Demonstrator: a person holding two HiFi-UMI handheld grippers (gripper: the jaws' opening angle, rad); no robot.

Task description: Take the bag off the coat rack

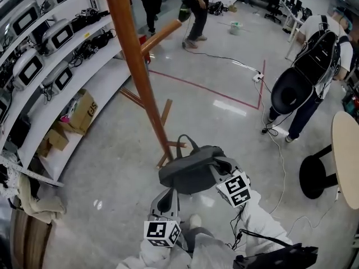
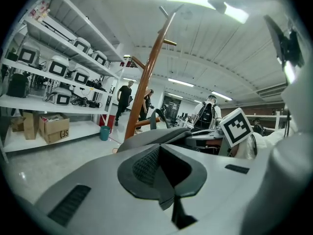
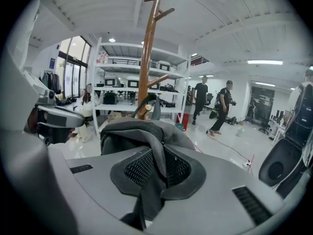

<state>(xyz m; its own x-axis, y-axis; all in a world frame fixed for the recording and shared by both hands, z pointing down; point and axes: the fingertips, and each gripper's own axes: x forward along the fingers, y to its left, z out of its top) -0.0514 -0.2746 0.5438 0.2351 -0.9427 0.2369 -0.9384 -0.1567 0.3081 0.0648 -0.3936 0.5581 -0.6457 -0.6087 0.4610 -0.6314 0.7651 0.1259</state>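
1. Bag (image 1: 190, 172) up off the floor (image 1: 106, 167), carried between the two tools, close to the lower part of the coat rack (image 1: 137, 66).
2. Right hand-held gripper (image 3: 157, 173) clamped on a webbing strap (image 3: 157, 148) of the bag, with the strap running down through the jaws.
3. Left hand-held gripper (image 2: 164, 173) closed, nothing made out between its jaws, nosed in just beside the bag's near-left edge.
4. Top loop (image 1: 188, 142) right at the tip of a low wooden peg (image 1: 175, 144). Hooked or free: cannot tell from any view.
5. Risk: if hooked, a pull straight back would likely catch the loop on the peg and drag or tip the rack. Safer judged to be a lift up and off along the peg first.
6. Risk: weight apparently on one narrow strap in one grip only. Slip or swing likely with a jerk, and the bag then down on the floor.
7. Orientation: lying fairly flat, long axis roughly left to right across the person, spanning from one tool to the other. Loop side turned away, toward the rack pole.
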